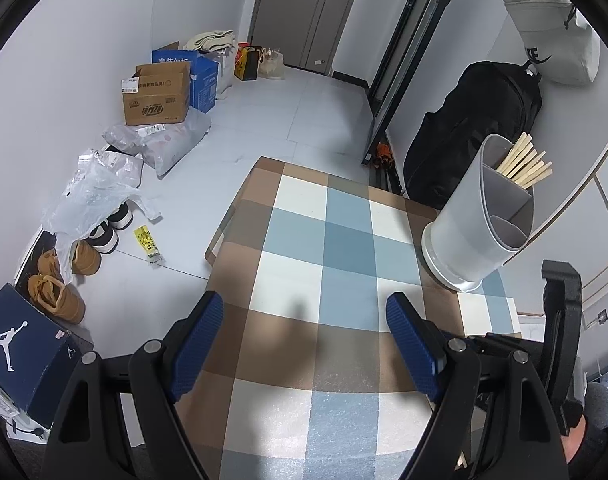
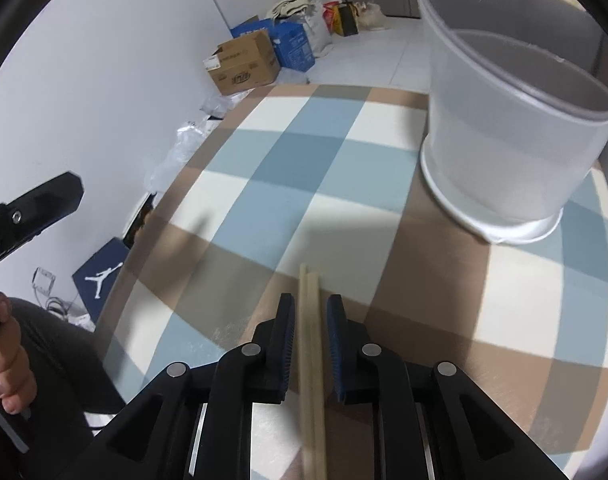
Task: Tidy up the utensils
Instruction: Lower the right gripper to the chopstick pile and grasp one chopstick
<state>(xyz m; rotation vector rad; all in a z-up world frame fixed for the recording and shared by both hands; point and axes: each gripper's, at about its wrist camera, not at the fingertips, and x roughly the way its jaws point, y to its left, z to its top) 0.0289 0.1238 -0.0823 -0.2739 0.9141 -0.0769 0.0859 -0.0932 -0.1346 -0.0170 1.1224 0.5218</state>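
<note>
A pair of pale wooden chopsticks (image 2: 310,320) lies between the blue pads of my right gripper (image 2: 311,300), pointing away over the checked tablecloth (image 2: 263,168). A thin gap shows on each side, so the pads do not press on them. The grey divided utensil holder (image 2: 504,140) stands upright just ahead to the right. In the left wrist view the holder (image 1: 476,216) has several chopsticks (image 1: 524,164) in its back compartment. My left gripper (image 1: 304,300) hangs wide open above the cloth (image 1: 324,240) with nothing between its fingers.
The table's left edge drops to a tiled floor with shoes (image 1: 63,296), a dark blue shoebox (image 1: 19,348), plastic bags (image 1: 99,188) and cardboard boxes (image 1: 159,92). A black bag (image 1: 476,128) leans against the wall behind the holder. A person's hand (image 2: 7,360) grips the left tool.
</note>
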